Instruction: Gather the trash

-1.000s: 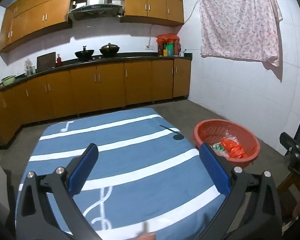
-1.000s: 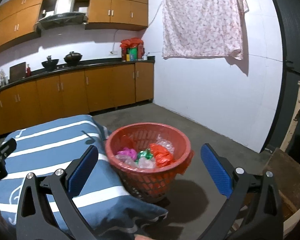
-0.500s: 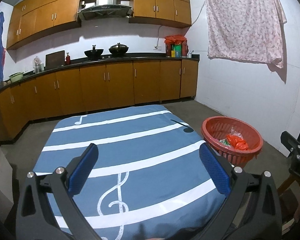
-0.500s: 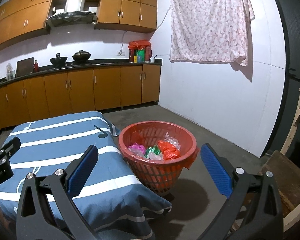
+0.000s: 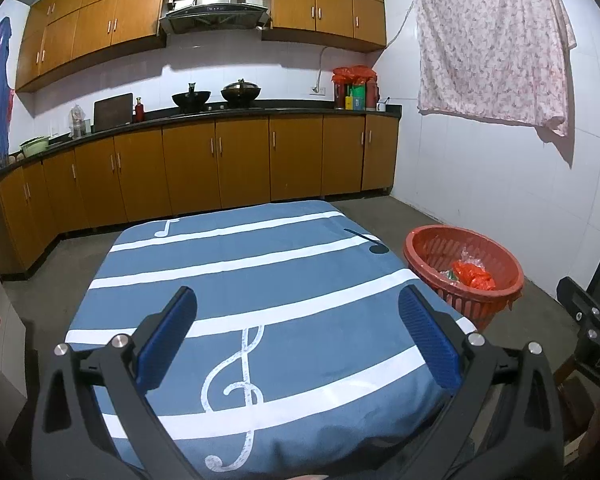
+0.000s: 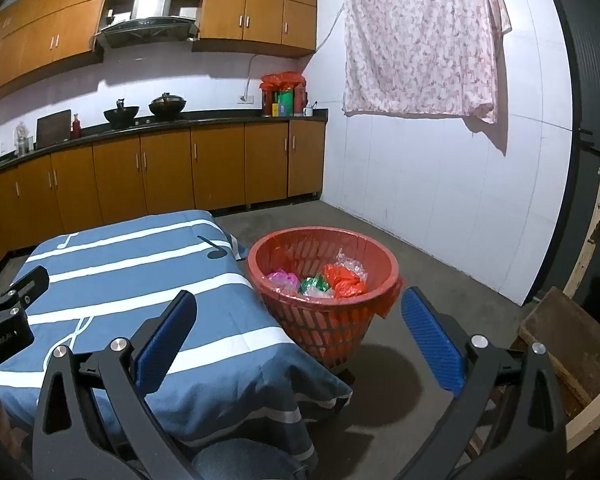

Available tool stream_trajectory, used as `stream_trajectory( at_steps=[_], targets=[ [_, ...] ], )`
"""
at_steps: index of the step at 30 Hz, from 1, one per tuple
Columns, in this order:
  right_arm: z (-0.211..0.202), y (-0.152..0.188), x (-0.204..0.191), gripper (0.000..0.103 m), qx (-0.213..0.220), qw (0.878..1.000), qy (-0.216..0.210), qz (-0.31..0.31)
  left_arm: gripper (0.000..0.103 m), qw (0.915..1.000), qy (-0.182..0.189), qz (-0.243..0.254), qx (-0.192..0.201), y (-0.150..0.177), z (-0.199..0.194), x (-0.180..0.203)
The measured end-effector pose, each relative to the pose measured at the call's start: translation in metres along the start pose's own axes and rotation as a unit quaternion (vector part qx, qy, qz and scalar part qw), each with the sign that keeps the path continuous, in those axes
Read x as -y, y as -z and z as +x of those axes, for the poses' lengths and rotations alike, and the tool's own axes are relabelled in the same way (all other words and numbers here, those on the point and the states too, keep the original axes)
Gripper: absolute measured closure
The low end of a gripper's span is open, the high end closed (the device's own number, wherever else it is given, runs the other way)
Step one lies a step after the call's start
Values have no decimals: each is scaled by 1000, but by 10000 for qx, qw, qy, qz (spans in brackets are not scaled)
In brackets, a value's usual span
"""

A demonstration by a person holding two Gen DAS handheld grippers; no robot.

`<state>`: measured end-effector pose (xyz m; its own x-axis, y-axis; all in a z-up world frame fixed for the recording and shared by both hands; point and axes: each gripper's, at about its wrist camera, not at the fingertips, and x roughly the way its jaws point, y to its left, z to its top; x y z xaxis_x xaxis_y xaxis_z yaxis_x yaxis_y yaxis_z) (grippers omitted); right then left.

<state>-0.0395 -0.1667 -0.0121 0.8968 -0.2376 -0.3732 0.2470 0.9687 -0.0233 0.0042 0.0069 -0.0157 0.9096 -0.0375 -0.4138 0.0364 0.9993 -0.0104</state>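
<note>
— Since the blue striped cloth [image 5: 260, 300] shows nothing lying on it, how much of the collecting does the person seem to have done?

— Most of it, as a judgement. The trash [image 6: 324, 280] sits inside the red basket [image 6: 376, 252]: crumpled wrappers in pink, green, orange-red and clear plastic, heaped on the basket's bottom. The basket stands on the floor [image 6: 440, 280], just beside the right far corner of the desk that the cloth covers.

— And the tools?

— Neither carries anything. The left hand-held gripper [image 5: 296, 336] hovers over the near edge of the desk with its jaws spread wide and only cloth between them. The right hand-held gripper [image 6: 296, 336] hangs off the desk's near right corner, jaws equally wide apart, with the basket showing through the gap.

— So what is left?

— From these two views, perhaps nothing. No loose wrapper shows on the cloth or on the bare floor around the basket. What lies under the desk or behind the person is hidden, so a stray piece there cannot be ruled out.
</note>
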Motion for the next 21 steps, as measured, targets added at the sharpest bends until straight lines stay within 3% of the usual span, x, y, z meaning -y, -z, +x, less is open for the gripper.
stream_trajectory(
  at_steps=[21],
  targets=[
    [-1, 3, -2, 2, -27, 10000, 2, 37, 4, 9999, -59, -111, -2, 10, -7, -11]
  ],
)
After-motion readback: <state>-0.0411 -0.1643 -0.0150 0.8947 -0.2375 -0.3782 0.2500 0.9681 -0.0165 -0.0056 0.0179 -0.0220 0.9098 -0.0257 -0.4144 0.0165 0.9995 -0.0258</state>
